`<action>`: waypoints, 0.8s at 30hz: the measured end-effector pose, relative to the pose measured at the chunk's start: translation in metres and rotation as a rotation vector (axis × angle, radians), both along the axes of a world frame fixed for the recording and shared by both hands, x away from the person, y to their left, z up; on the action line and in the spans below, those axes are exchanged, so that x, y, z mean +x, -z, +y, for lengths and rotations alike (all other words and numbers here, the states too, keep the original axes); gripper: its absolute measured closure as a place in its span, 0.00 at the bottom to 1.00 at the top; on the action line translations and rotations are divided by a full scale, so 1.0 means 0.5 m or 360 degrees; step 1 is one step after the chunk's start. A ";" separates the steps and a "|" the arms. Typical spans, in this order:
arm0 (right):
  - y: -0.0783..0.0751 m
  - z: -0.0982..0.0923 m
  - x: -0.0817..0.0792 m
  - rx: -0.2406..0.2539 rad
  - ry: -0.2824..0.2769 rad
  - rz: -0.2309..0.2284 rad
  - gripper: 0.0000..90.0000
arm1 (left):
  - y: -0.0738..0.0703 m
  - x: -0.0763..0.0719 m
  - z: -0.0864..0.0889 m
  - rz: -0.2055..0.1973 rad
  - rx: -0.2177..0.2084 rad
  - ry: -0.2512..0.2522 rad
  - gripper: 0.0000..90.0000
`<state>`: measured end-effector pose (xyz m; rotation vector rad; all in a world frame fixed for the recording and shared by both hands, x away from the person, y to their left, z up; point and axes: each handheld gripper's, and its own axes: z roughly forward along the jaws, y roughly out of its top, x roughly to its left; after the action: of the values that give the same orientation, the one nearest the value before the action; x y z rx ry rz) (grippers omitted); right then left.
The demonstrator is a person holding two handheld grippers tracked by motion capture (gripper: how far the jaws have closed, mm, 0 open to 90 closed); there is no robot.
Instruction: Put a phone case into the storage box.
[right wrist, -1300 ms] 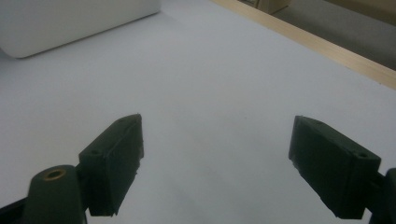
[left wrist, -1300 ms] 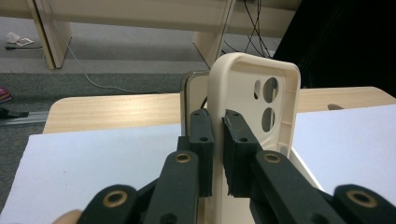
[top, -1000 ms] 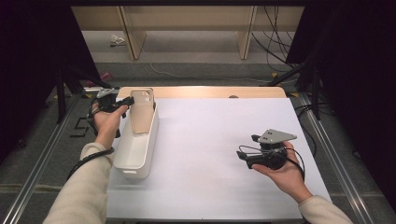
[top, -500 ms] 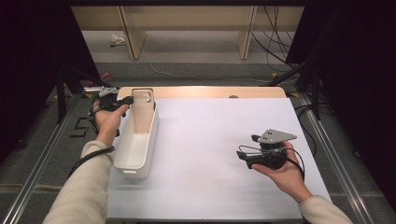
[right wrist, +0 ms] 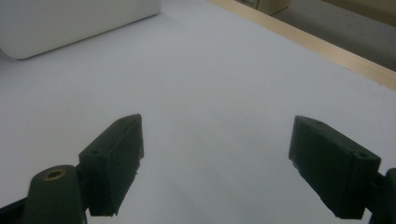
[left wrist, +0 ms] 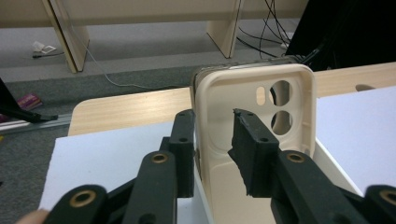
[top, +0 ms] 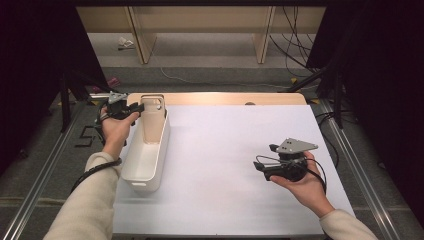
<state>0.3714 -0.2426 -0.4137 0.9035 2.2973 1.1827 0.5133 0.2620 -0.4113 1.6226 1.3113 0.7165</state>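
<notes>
The worktop [top: 225,165] carries a white sheet across almost all of its top, with a strip of pale wood showing along the far edge. Near its left side lies a long white bin [top: 145,155], its length running away from the person. At the far end of that bin stands a cream phone case [top: 151,117] — upright, hollow side towards the left hand, camera cut-outs near its top right corner in the left gripper view.

The left claw [top: 131,108] is held at the far left end of the bin, level with the case. Its jaws have just been opening: in the left gripper view one jaw lies outside the case's left wall and the other inside the hollow, and a visible gap separates the inner pad [left wrist: 250,149] from the wall, so the case's edge sits between them unpinched.

The right claw [top: 259,168] rests in the right hand over the bare sheet, well apart from the bin — its jaws spread wide with nothing between them.
</notes>
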 end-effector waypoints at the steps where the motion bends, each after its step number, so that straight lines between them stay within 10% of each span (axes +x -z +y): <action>1: 0.000 0.000 0.000 -0.0001 -0.0001 0.0002 0.21 | -0.002 -0.003 0.000 0.0001 0.0006 -0.0001 0.74; 24: -0.001 -0.002 0.000 0.0002 0.0006 0.0002 0.20 | -0.050 -0.116 -0.024 -0.0024 0.0067 0.0193 0.24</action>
<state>0.3717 -0.2438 -0.4134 0.9091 2.2949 1.1826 0.4552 0.2499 -0.3860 1.7111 1.1830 0.6853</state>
